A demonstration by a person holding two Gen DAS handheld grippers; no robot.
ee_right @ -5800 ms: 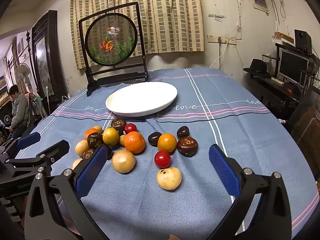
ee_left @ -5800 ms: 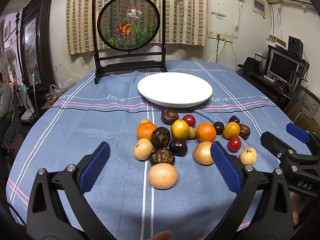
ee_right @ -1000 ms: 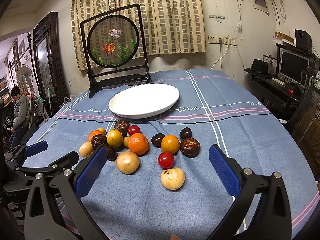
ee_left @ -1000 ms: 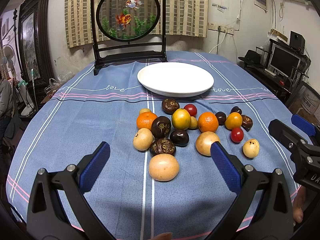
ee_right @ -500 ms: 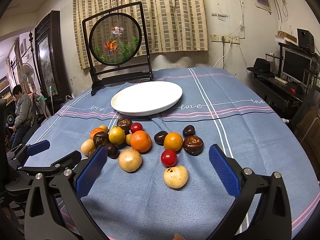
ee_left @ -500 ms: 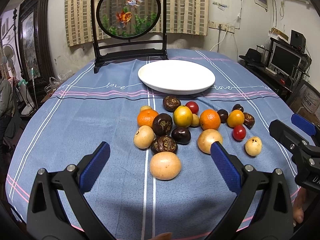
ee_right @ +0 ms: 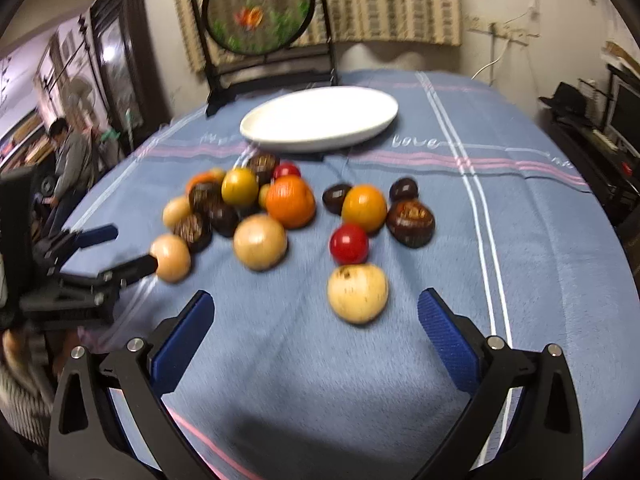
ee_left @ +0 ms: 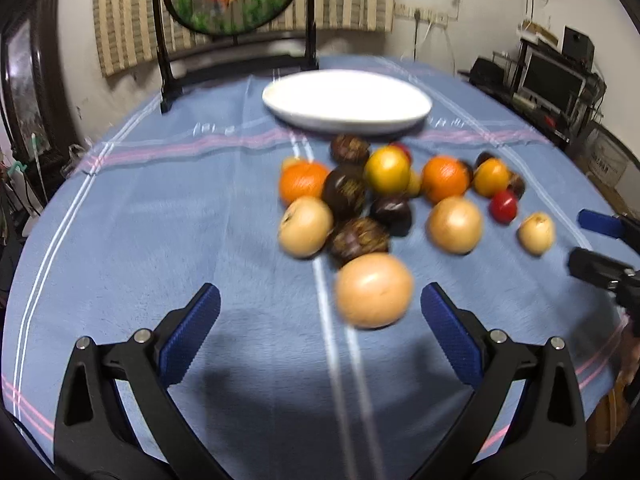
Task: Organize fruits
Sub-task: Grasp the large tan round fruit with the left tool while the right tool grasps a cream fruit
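Both grippers are spread wide with nothing between their pads. I see my left gripper (ee_left: 316, 320) low over the blue tablecloth (ee_left: 160, 220), a large tan fruit (ee_left: 374, 290) just ahead of its right pad. My right gripper (ee_right: 314, 326) faces a pale speckled fruit (ee_right: 357, 292). Beyond both, the remaining fruit sits clustered short of the white plate (ee_right: 320, 120), which is bare.

The left hand-held gripper (ee_left: 320, 320) is held low with its blue-padded fingers spread wide and nothing between them. The right hand-held gripper (ee_right: 314, 320) is likewise spread wide and empty.
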